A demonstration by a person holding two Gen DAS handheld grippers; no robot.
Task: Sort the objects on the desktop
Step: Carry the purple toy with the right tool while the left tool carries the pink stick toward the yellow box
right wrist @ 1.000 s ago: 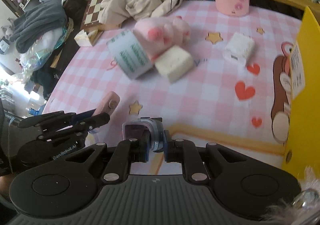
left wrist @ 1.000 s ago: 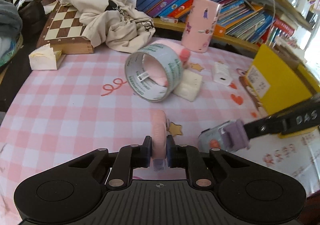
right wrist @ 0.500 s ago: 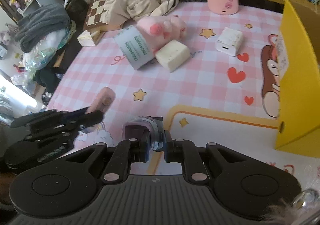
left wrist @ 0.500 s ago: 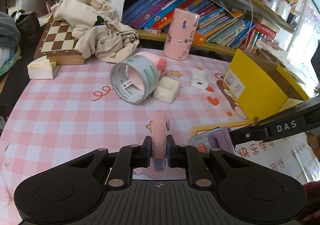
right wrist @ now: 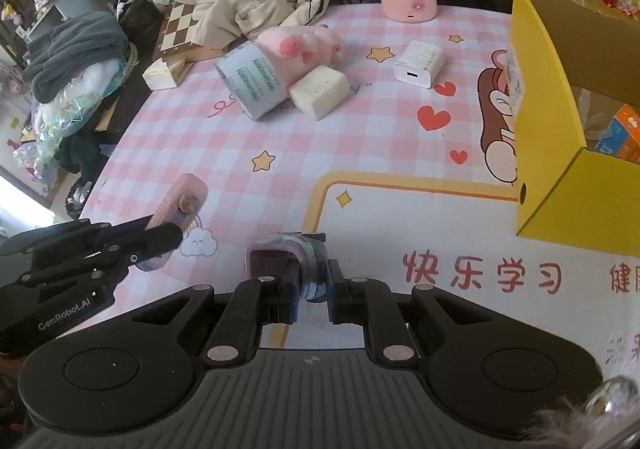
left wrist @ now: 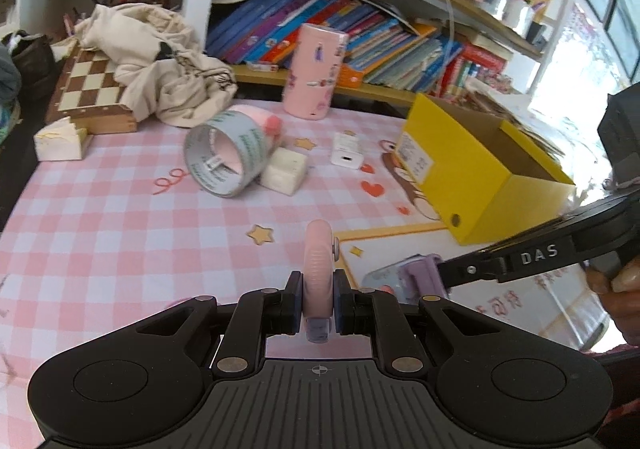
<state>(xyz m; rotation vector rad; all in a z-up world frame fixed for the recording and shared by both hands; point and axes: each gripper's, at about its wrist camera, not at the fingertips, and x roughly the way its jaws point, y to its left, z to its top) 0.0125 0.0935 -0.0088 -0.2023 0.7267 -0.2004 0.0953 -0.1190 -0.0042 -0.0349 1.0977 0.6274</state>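
Note:
My left gripper [left wrist: 316,295] is shut on a flat pink gadget [left wrist: 318,261] and holds it edge-up above the pink checked mat; the gadget also shows in the right wrist view [right wrist: 182,201]. My right gripper [right wrist: 311,285] is shut on a small purple and blue case [right wrist: 288,249], which shows in the left wrist view [left wrist: 404,275] just right of the pink gadget. An open yellow box [left wrist: 476,169] stands at the right, also seen in the right wrist view [right wrist: 560,117].
On the mat lie a grey tape roll [left wrist: 224,157] against a pink plush toy [right wrist: 300,43], a cream block [left wrist: 286,171], a white charger [left wrist: 347,151] and a pink tumbler [left wrist: 316,71]. A chessboard [left wrist: 94,89] under a cream garment [left wrist: 160,61] sits far left, bookshelves behind.
Both grippers have pulled back and risen, keeping their objects. The view now takes in more of the table and the yellow box.

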